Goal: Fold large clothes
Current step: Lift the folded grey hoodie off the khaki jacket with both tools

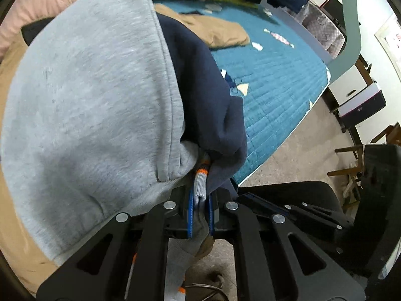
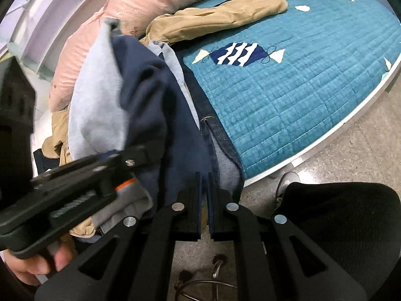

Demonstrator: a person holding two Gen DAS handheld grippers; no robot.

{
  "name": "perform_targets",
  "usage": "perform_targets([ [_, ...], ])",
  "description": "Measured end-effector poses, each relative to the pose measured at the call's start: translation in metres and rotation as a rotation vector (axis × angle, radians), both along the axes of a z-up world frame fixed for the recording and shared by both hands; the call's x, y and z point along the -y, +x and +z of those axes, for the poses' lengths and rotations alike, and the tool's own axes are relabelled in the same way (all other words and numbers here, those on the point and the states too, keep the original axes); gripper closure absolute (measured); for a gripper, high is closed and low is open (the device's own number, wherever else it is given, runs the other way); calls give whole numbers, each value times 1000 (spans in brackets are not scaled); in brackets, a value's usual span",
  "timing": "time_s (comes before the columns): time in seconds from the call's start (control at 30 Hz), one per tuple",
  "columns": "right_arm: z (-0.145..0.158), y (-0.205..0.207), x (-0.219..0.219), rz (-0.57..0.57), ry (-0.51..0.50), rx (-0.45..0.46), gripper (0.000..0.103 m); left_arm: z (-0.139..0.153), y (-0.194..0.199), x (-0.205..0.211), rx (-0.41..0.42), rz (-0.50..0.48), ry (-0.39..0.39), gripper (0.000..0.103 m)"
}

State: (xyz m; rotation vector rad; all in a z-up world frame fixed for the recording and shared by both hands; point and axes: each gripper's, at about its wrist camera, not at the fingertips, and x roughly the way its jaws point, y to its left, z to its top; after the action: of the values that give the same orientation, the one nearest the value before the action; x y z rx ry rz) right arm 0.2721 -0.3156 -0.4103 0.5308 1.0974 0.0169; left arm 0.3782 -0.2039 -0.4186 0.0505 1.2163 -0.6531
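A grey and navy hoodie (image 1: 95,95) hangs in front of me, its grey hood filling the left of the left wrist view. My left gripper (image 1: 200,195) is shut on its grey ribbed edge with an orange stripe (image 1: 201,175). In the right wrist view the hoodie (image 2: 150,105) is bunched, navy outside and pale grey inside. My right gripper (image 2: 204,188) is shut on a navy fold of it. The left gripper (image 2: 120,175) shows at the left there, also clamped on the fabric.
A teal quilted bed cover (image 2: 300,95) lies ahead with tan trousers (image 2: 218,15) and a pink duvet (image 2: 140,5) at the back. The bed's white edge (image 2: 325,145) meets a speckled floor (image 2: 351,155). A black chair (image 1: 325,200) and a desk with a printer (image 1: 363,102) stand at the right.
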Motion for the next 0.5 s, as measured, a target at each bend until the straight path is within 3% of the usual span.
perform_targets([
  [0.1,-2,6,-2,-6,-2,1,97,-9,4,3,-41,-35,-12,87],
  [0.2,4,9,-5,-5,-24,18,97,-3,7,0,-65,-33,-93,71],
  [0.27,15,7,-6,-12,-48,50,97,11,6,-9,-81,-43,-175,44],
  [0.4,40,4,-8,-9,-82,123,97,61,0,-40,36,-77,-296,33],
  [0.43,43,5,-10,-2,-84,133,97,72,2,-53,87,-53,-299,27],
  [0.5,49,12,-20,31,-81,150,97,81,10,-75,162,13,-244,26],
])
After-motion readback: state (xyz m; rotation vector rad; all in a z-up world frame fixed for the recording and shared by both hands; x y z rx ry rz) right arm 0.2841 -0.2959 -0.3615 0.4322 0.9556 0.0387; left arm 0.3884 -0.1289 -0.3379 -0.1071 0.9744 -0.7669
